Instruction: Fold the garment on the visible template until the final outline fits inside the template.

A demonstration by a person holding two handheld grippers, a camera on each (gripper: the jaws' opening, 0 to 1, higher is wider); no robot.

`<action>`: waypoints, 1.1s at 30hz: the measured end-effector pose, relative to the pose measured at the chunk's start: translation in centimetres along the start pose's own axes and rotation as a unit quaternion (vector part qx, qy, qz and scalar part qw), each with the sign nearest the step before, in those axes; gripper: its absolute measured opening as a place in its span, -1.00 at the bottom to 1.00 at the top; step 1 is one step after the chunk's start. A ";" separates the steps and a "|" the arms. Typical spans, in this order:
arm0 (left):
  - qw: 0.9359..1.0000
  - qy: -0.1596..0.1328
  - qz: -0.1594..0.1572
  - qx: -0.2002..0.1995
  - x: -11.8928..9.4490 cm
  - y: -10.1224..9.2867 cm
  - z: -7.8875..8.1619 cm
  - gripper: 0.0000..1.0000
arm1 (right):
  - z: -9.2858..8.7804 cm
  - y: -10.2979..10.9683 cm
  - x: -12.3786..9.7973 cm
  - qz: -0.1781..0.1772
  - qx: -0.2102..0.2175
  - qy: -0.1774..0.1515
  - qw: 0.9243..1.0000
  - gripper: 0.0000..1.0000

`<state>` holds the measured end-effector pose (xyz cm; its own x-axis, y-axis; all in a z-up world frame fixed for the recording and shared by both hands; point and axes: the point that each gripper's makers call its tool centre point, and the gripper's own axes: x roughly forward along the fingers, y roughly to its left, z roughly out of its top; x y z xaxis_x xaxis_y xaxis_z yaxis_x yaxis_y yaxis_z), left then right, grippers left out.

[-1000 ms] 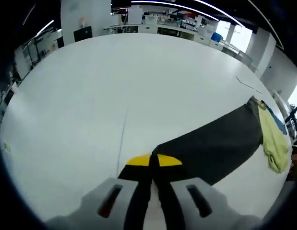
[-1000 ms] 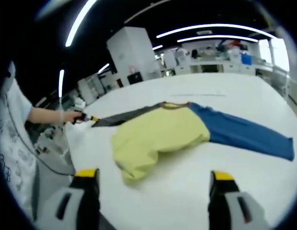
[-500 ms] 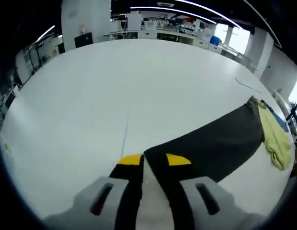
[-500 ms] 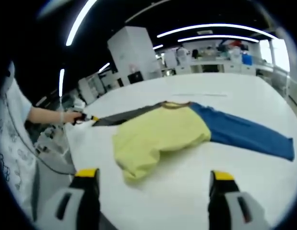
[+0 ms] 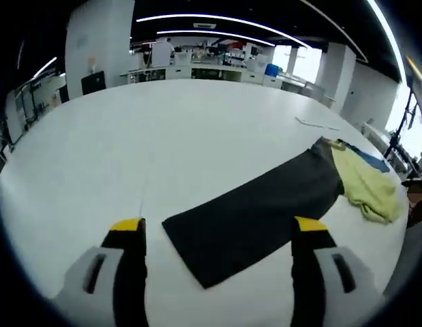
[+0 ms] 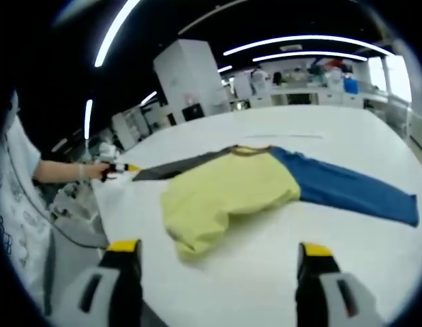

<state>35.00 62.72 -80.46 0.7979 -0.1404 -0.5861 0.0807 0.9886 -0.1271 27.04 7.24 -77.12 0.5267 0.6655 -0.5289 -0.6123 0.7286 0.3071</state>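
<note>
Left gripper view: left gripper (image 5: pixel 217 238) stood with jaws spread wide apart and nothing between them — half a second earlier drawn close over the dark sleeve's end, a second earlier pinched shut on it; so the sleeve (image 5: pixel 258 211) had just been released and lay flat on the white bench (image 5: pixel 129 136), stretched from just ahead of the jaws toward the bench's far right side, where it joined the yellow body (image 5: pixel 366 187) of the garment; a sliver of the blue sleeve (image 5: pixel 367 155) showed beyond that. Judged: the sleeve had been pulled out straight and laid down, a spreading step finished rather than a fold made; no template outline could be made out on the bench, apart from a faint thin line (image 5: pixel 141 197) near the left jaw and a pale strip (image 5: pixel 318 122) near the far edge.

Right gripper view: right gripper (image 6: pixel 221 272) held open likewise, empty, hovering over the near edge of the bench (image 6: pixel 320 238), apart from the cloth; unchanged from the earlier pictures. Garment seen crosswise: yellow body (image 6: pixel 224 194) bunched and rumpled at its near hem, blue sleeve (image 6: pixel 347 191) out flat toward the right, dark sleeve (image 6: pixel 176 165) running left toward the person's hand (image 6: pixel 95 170) and the left gripper (image 6: pixel 122 167) at its end.

Counted: one garment — one yellow body, two sleeves, one dark and one blue; two grippers; one bench. Judged: folding not yet begun; the rumpled hem wanted smoothing first.
</note>
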 end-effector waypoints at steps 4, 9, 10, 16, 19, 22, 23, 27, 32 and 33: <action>0.999 -0.007 -0.035 0.024 -0.8 -3.0 0.4 0.71 | -0.2 0.3 0.1 0.000 -0.010 0.002 1.000 0.88; 0.997 -0.014 -0.062 0.042 -2.1 -6.2 -0.2 0.68 | -0.7 0.9 0.4 0.004 -0.016 0.002 1.000 0.87; 0.997 -0.014 -0.064 0.042 -2.2 -6.5 -0.3 0.67 | -0.7 0.9 0.4 0.004 -0.017 0.002 1.000 0.87; 0.994 -0.048 -0.088 0.044 -4.2 -10.2 1.2 0.63 | -0.9 0.8 0.5 -0.001 -0.053 0.011 0.999 0.84; 0.992 -0.061 -0.092 0.056 -5.1 -12.1 1.9 0.60 | -0.7 1.0 0.5 -0.001 -0.073 0.012 0.997 0.82; 0.990 -0.070 -0.109 0.063 -6.1 -14.6 2.3 0.57 | -0.4 1.5 0.6 0.005 -0.091 0.014 0.996 0.81; 0.989 -0.073 -0.113 0.060 -6.4 -15.3 2.5 0.55 | -0.4 1.6 0.6 0.008 -0.098 0.016 0.995 0.81; 0.987 -0.084 -0.122 0.055 -8.1 -18.4 2.7 0.52 | -1.0 2.2 0.8 0.019 -0.127 0.035 0.991 0.80; 0.986 -0.085 -0.127 0.071 -8.9 -21.3 1.5 0.48 | -1.4 2.5 1.1 0.031 -0.151 0.052 0.987 0.79; 0.985 -0.087 -0.130 0.072 -9.1 -21.8 1.4 0.49 | -1.5 2.6 1.2 0.034 -0.156 0.057 0.986 0.78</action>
<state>26.81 42.48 -71.25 0.8279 -0.3915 -0.4017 0.3698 0.9194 -0.1339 25.20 9.73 -78.13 0.4192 0.6764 -0.6056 -0.8048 0.5856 0.0969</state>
